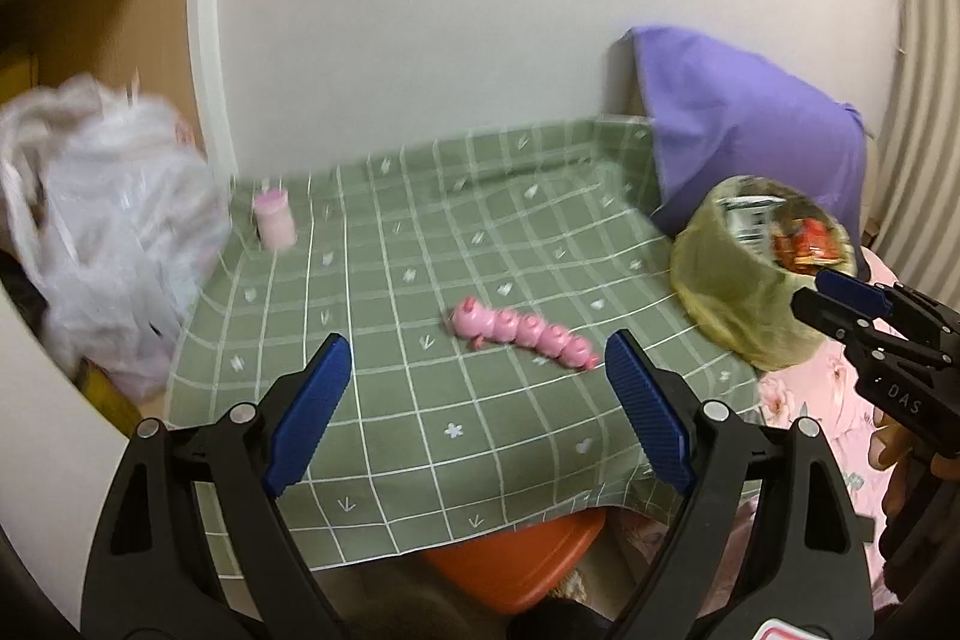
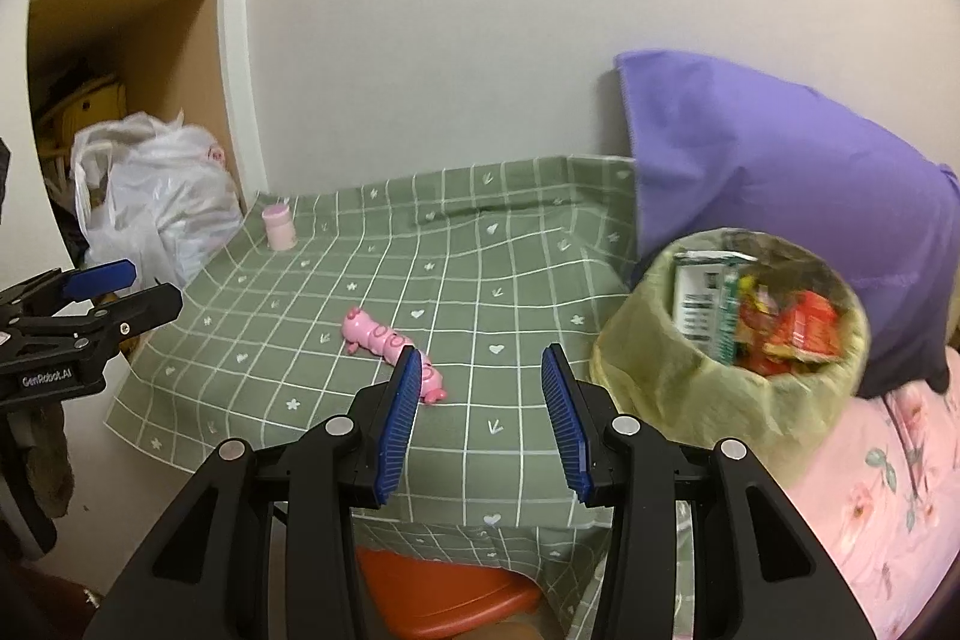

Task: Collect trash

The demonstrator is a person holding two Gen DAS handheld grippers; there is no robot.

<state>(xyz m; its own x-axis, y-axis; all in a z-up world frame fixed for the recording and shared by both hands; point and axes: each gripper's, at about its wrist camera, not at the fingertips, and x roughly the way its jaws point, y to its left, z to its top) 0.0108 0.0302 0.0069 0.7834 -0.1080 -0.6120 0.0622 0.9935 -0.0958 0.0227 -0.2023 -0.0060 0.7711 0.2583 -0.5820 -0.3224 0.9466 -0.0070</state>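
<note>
Looking nearly done: bin [image 2: 729, 370] right of the right tongs [image 2: 480, 418] holds wrappers. Both tongs apart, empty; left tongs [image 1: 474, 412] too. Left ahead on table [image 2: 480, 280]: pink toy [image 2: 390, 352], small bottle [image 2: 279, 227], maybe not trash.

Your light: soft, even indoor, slightly warm, no glare. Shadows faint; one shows on wall left of purple pillow [image 2: 780, 196]. Your left wrist view smeared by motion: plastic bag [image 1: 102, 244] and pink bottle [image 1: 275, 219] blurred, trash bin [image 1: 756, 274] soft. Your right wrist view sharper; bin contents [image 2: 774, 322] still a little blurred. Fisheye bends door frame [image 2: 237, 40] and tablecloth grid [image 2: 420, 292]; dark vignette fills corners of both.
</note>
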